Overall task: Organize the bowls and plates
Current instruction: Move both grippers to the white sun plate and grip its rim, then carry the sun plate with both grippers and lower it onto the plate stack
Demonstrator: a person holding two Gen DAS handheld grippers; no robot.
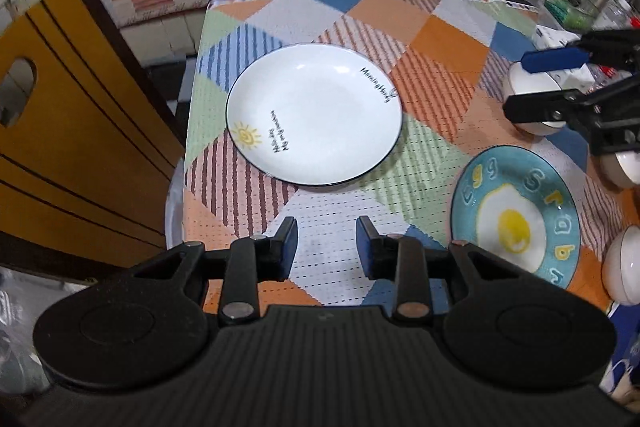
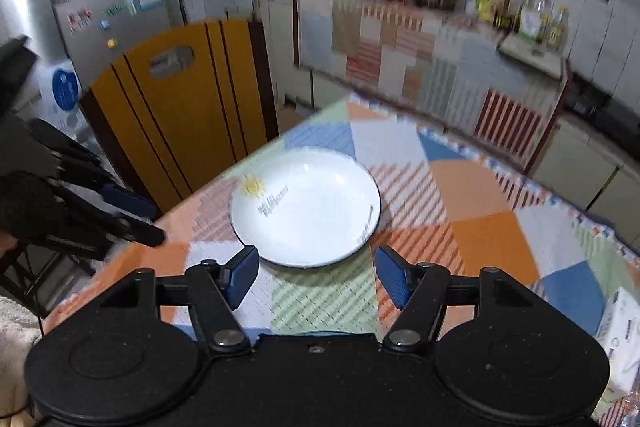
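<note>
Your two wrist views, both tilted down over the table

Each looks along its own fingers from just above the patchwork cloth (image 1: 440,39); both share the white sun plate (image 1: 314,113) (image 2: 306,207).

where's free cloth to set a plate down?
Free: far side of the tablecloth beyond the white sun plate, and the near strip before it. Crowded: right edge, where the egg plate and white bowls cluster.
</note>
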